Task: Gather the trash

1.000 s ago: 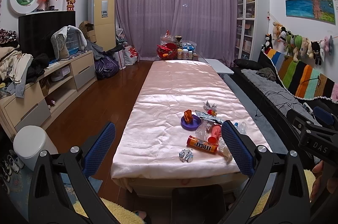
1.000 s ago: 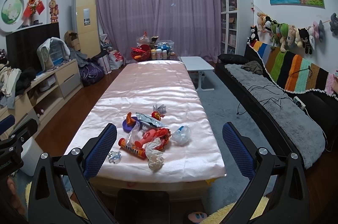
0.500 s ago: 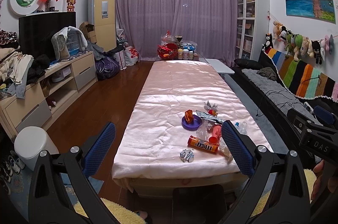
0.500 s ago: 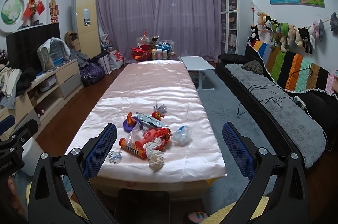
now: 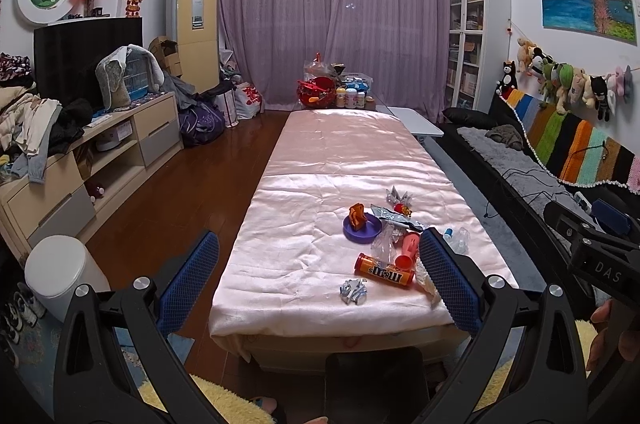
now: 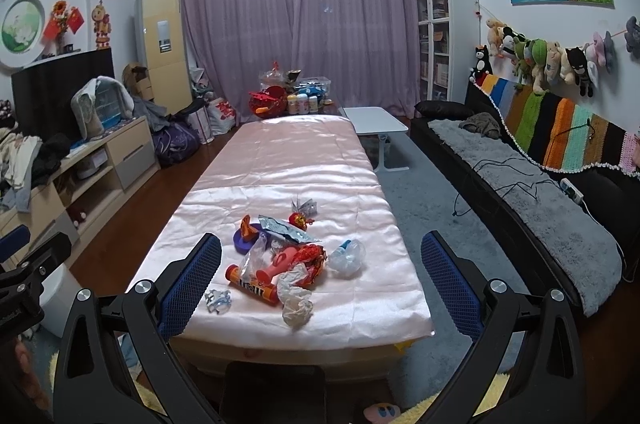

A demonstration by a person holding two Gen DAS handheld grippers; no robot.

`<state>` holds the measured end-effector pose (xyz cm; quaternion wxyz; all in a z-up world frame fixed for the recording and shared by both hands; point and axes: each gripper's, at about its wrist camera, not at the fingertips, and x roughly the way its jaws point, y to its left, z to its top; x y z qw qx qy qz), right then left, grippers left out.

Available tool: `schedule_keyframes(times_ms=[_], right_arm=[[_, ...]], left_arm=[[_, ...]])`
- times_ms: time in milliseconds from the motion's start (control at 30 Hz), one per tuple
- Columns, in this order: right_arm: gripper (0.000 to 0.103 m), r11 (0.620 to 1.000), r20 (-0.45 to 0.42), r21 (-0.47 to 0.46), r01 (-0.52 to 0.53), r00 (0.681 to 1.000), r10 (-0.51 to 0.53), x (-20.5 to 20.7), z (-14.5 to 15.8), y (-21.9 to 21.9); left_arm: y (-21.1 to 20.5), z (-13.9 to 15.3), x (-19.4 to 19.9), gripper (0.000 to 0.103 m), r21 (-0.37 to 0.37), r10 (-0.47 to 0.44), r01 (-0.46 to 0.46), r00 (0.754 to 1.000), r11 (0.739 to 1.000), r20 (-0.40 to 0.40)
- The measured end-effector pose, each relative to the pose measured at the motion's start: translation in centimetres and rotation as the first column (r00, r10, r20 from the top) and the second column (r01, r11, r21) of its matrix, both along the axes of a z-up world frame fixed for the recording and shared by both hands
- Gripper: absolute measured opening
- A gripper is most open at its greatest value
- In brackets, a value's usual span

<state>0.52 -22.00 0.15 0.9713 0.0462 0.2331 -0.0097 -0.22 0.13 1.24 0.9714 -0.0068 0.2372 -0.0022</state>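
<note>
A heap of trash lies at the near end of a long table under a pink cloth (image 5: 320, 224) (image 6: 280, 160). It holds an orange candy tube (image 5: 383, 271) (image 6: 251, 284), a purple dish (image 5: 362, 228) (image 6: 244, 239), a small foil scrap (image 5: 353, 291) (image 6: 218, 301), a silver foil wrapper (image 6: 286, 229), a crushed clear bottle (image 6: 348, 255), a crumpled white paper (image 6: 297, 306) and a red wrapper (image 6: 310, 258). My left gripper (image 5: 318, 276) and right gripper (image 6: 320, 276) both hang open before the table's near edge, holding nothing.
A white bin (image 5: 62, 274) stands on the wood floor left of the table. A low cabinet (image 5: 80, 176) piled with clothes lines the left wall. A black sofa (image 6: 520, 192) runs along the right, past a grey rug (image 6: 424, 200). Bottles and bags (image 5: 336, 92) crowd the table's far end.
Both views have shifted only slightly; the trash on the table lies as before and both grippers stay open.
</note>
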Motion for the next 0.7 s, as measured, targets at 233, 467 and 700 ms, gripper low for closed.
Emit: schedule_keyframes(times_ms=[233,467,700], right_arm=[[0.1,1.0,-0.064,-0.012,-0.011,0.998,0.01,2.5,-2.0,0.2],[0.1,0.998,-0.165,0.054,-0.037,0.985,0.046,5.5,-5.7,0.0],[0.1,0.993,-0.232,0.042,-0.106,0.966,0.113,7.8,-8.9,1.0]], left_arm=[[0.2,-2.8,3.2,0.095,0.014,-0.004,0.005,0.997,1.0,-0.072],[-0.3,-6.3,6.3,0.095,0.083,0.023,-0.013,0.993,0.996,-0.12],[-0.3,-10.5,9.4,0.095,0.09,0.011,0.01,0.973,0.996,-0.229]])
